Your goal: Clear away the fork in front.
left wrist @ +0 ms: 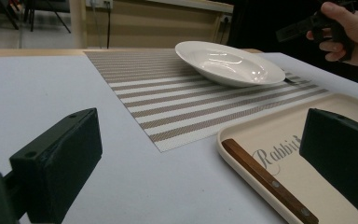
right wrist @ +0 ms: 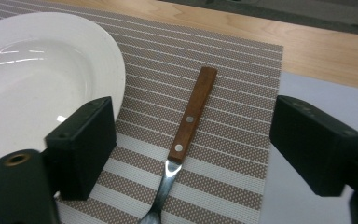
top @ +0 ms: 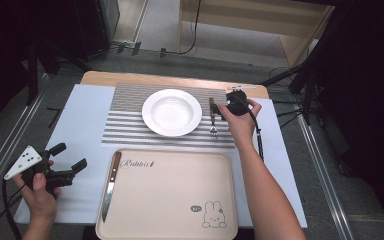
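Lying flat beside the plate (right wrist: 37, 60), the fork (right wrist: 186, 135) shows a riveted wooden handle.

One white plate (top: 171, 112) centre frame, one fork (top: 213, 117) just right of it, one knife (top: 109, 186) lower left, one tray (top: 180, 200) below, one striped placemat (top: 125, 125), two grippers, left gripper (top: 72, 164), right gripper (top: 219, 111)

The cream tray (top: 180, 200) carries the word "Rabbit" in dark script near its far left corner. Near its right corner a small rabbit drawing (top: 214, 216) has a speech bubble whose text is too small to read.
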Available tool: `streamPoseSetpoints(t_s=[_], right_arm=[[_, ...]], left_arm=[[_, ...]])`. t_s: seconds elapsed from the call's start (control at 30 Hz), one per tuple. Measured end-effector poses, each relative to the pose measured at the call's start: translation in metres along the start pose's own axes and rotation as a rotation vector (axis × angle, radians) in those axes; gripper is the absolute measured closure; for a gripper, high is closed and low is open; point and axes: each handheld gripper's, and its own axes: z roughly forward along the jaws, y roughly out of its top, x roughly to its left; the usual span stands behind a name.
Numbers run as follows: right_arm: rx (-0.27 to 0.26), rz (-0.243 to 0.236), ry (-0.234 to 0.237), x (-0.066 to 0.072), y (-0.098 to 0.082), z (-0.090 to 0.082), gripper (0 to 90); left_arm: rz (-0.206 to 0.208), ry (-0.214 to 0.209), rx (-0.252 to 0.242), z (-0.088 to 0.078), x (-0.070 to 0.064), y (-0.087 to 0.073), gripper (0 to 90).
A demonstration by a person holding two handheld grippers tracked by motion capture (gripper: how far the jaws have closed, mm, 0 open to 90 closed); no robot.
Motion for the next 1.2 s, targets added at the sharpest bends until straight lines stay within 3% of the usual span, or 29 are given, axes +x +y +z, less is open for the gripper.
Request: streamPoseSetpoints(t_s=[0.13, 0.23, 0.43, 0.57, 0.67, 0.83, 1.2], right_arm=[[0.023, 0.042, -0.009, -0.001, 0.002, 0.007, 34.4], [0.042, 0.029, -0.026, 0.002, 0.002, 0.012, 40.6], [0.115, 0.027, -0.007, 0.003, 0.002, 0.022, 52.2], [0.127, 0.027, -0.002, 0.003, 0.003, 0.025, 54.3], [0.142, 0.027, -0.037, 0.005, 0.005, 0.027, 55.9], [0.169, 0.083, -0.031, 0.006, 0.008, 0.031, 58.8], [0.25, 0.078, -0.065, 0.009, 0.005, 0.045, 63.4]], left_arm=[[0.001, 0.0, 0.0, 0.0, 0.0, 0.0, 0.0], [0.0, 0.0, 0.0, 0.0, 0.0, 0.0, 0.0], [0.0, 0.0, -0.001, 0.0, 0.0, 0.0, 0.0], [0.0, 0.0, -0.002, 0.0, 0.0, 0.0, 0.0], [-0.002, 0.0, -0.002, 0.0, 0.0, 0.0, 0.0], [-0.002, 0.0, -0.002, 0.0, 0.0, 0.0, 0.0], [-0.003, -0.003, -0.003, 0.0, 0.0, 0.0, 0.0]])
